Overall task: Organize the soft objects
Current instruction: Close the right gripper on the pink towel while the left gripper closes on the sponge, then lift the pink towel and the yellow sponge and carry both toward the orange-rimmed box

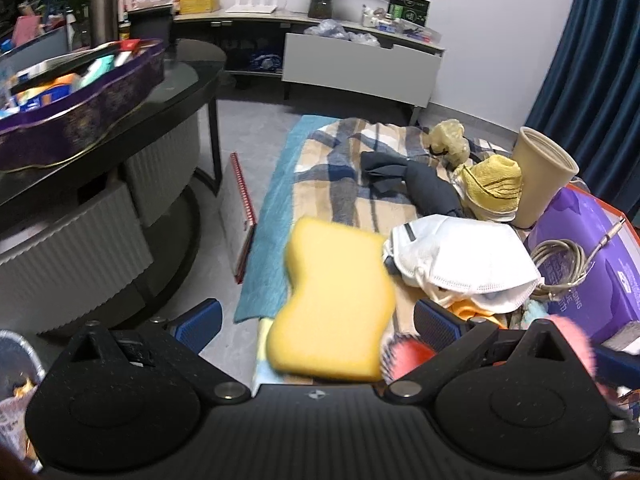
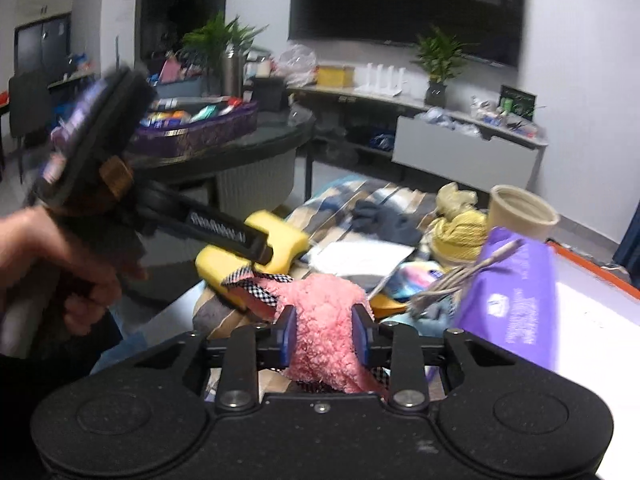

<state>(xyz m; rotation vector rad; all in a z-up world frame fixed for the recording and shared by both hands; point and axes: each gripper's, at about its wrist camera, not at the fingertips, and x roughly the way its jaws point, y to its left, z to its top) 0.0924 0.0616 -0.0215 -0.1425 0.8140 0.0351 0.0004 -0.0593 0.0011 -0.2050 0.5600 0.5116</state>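
Two grippers: both working over the blanket (image 1: 344, 160), each with one soft thing.
Left gripper (image 1: 316, 320): fingers spread wide in its own view; holding or merely hovering over the sponge (image 1: 332, 304), cannot tell. From the right view, one finger lying across the sponge's middle, sponge looking lifted off the blanket.
Right gripper (image 2: 324, 334): blue pads (image 2: 289, 336) pinching the pink plush (image 2: 324, 312) from both sides, fleece bulging between them.
Sponge: hanging over the blanket's near end, just left of the mask (image 1: 456, 256).
Pink plush: at the blanket's near edge, checked trim trailing toward the sponge.
Still lying on the blanket: mask at the near right, dark cloth (image 1: 404, 180) in the middle, yellow cloth (image 1: 494, 184) and a pale crumpled thing (image 1: 448, 140) at the far right.
Beside the blanket: beige cup (image 1: 544, 176) touching the yellow cloth, purple box (image 1: 592, 264) with a cable (image 1: 564, 260) on top.
Progress: early, judging by the pile; two items being picked, none visibly sorted, no destination clearly showing.
Remaining: placing these two, then clearing the mask and cloths.
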